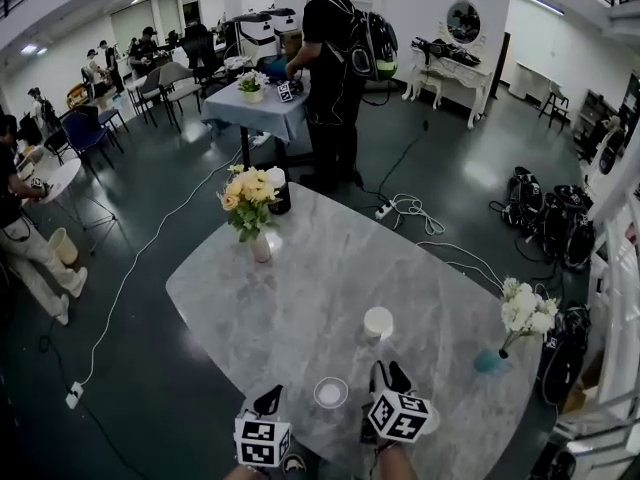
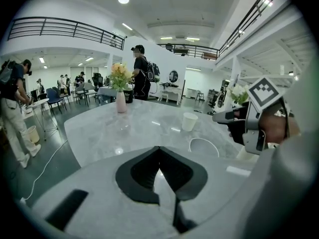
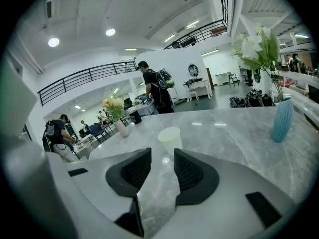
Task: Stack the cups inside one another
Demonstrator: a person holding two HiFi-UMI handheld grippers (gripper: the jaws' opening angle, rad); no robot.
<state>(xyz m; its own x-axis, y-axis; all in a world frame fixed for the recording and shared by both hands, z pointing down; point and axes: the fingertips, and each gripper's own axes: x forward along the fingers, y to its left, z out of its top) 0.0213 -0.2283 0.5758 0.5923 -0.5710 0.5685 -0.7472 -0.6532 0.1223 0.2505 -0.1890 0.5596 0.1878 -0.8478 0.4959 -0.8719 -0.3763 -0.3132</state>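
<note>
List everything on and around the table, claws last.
table: 1, grey marble, centre.
upright cup: 1, white, near-right part of the table.
second cup: 1, white, near edge, seen from above.
yellow flowers: 1 bunch, pale vase, table's far left.
dark container: 1, black with white top, beside the yellow flowers.
teal vase: 1, white flowers, table's right edge.
person with backpack: 1, in black, at a far table; others sit further back.
left claw: shut, empty.
right claw: open, empty, upright cup ahead of it.
</note>
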